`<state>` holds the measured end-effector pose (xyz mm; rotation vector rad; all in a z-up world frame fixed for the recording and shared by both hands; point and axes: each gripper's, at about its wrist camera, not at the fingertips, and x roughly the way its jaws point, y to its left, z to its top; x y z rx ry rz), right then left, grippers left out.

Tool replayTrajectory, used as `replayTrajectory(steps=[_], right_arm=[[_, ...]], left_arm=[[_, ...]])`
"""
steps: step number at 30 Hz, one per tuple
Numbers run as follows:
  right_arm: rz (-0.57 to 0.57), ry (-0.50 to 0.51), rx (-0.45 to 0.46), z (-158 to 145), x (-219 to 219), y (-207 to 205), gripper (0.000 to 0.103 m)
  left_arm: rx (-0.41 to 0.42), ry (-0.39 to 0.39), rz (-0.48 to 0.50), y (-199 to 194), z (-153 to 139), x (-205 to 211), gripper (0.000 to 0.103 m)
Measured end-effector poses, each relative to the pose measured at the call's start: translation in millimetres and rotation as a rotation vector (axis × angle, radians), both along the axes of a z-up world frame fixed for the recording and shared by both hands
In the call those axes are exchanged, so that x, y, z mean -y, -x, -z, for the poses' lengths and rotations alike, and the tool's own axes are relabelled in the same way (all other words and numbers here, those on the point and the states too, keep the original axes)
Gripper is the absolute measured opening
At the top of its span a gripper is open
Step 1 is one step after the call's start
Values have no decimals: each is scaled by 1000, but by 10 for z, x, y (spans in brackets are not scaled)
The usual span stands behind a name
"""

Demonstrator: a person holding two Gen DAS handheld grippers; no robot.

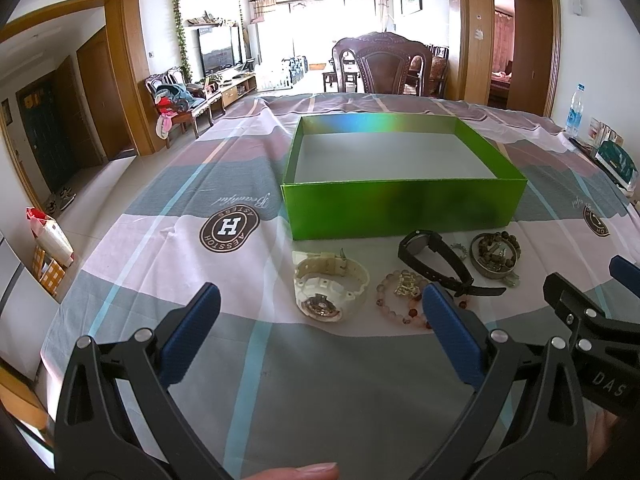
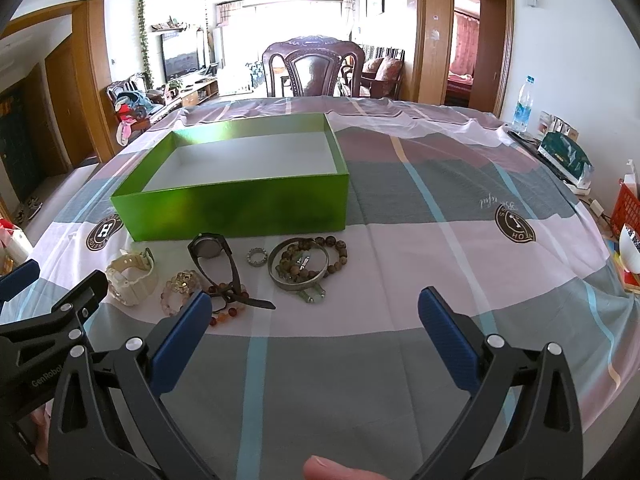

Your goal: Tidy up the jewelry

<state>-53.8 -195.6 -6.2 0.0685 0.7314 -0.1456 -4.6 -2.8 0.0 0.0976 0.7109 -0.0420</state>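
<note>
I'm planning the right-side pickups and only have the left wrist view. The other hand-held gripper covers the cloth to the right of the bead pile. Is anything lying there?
Observer: No. In the right wrist view the cloth to the right of the silver bangle is bare.
Operator: Is the right hand-held gripper open?
Observer: Yes, its jaws are spread wide and hold nothing.
Operator: What is the small thing beside the black watch?
Observer: A small toothed ring, lying flat on the cloth, clear of the watch strap.
</note>
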Motion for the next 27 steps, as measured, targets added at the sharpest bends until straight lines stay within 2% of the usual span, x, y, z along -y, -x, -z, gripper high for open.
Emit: replayTrajectory(steps=[27], right_arm=[[-4, -3, -5, 28, -29, 10, 100]], left_arm=[[1, 1, -1, 3, 4, 1, 100]])
